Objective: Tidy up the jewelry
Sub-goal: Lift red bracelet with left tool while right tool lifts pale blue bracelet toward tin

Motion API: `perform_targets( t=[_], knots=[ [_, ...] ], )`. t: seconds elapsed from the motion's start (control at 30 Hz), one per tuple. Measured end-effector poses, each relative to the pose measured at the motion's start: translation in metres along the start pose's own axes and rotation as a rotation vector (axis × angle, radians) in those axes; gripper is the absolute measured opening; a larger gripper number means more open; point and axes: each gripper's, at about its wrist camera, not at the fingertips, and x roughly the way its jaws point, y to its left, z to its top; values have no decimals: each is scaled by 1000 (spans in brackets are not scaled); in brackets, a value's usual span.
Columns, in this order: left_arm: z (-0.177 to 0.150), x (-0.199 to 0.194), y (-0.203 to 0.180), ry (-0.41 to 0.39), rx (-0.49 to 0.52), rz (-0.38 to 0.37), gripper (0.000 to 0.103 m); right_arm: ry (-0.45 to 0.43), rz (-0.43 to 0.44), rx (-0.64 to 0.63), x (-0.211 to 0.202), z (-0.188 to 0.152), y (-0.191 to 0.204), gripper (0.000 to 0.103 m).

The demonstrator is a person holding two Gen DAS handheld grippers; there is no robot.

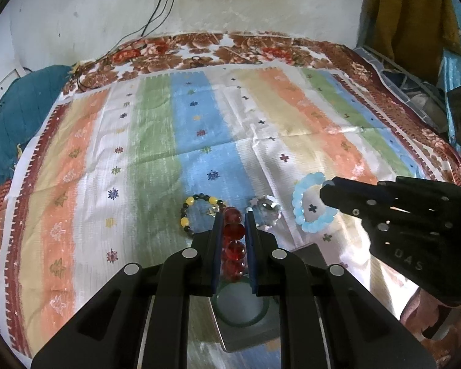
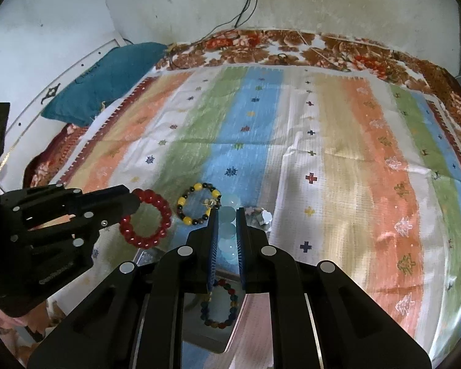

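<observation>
My left gripper (image 1: 234, 215) is shut on a red bead bracelet (image 1: 234, 240), which hangs between its blue pads above the striped cloth. In the right wrist view the same left gripper (image 2: 132, 201) holds the red bracelet (image 2: 146, 218) by its upper left edge. My right gripper (image 2: 226, 212) is shut on a pale blue bead bracelet (image 2: 227, 230); from the left wrist view that right gripper (image 1: 325, 189) grips the blue ring (image 1: 310, 207) at its top right. A yellow-and-black bracelet (image 2: 198, 204) and a clear faceted piece (image 2: 259, 215) lie on the cloth between the grippers.
A shiny tray (image 2: 199, 338) sits under the right gripper with a multicoloured bead bracelet (image 2: 219, 304) in it. A green-rimmed round thing (image 1: 241, 307) shows under the left gripper. The striped cloth (image 1: 156, 129) covers a floral bedspread; a teal pillow (image 2: 101, 83) lies far left, cables by the wall.
</observation>
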Motion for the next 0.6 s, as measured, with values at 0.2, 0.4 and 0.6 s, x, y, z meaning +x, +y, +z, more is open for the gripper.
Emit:
perform_targets(
  t=[0.2, 0.4, 0.6],
  knots=[
    [-11, -10, -7, -7, 30, 16, 13, -15, 12, -7, -11, -8, 3, 12],
    [-20, -21, -12, -20, 31, 7, 13, -13, 10, -27, -17, -17, 10, 12],
    [-26, -29, -11, -33, 11, -16, 13, -16, 22, -28, -23, -25, 14, 12]
  ],
)
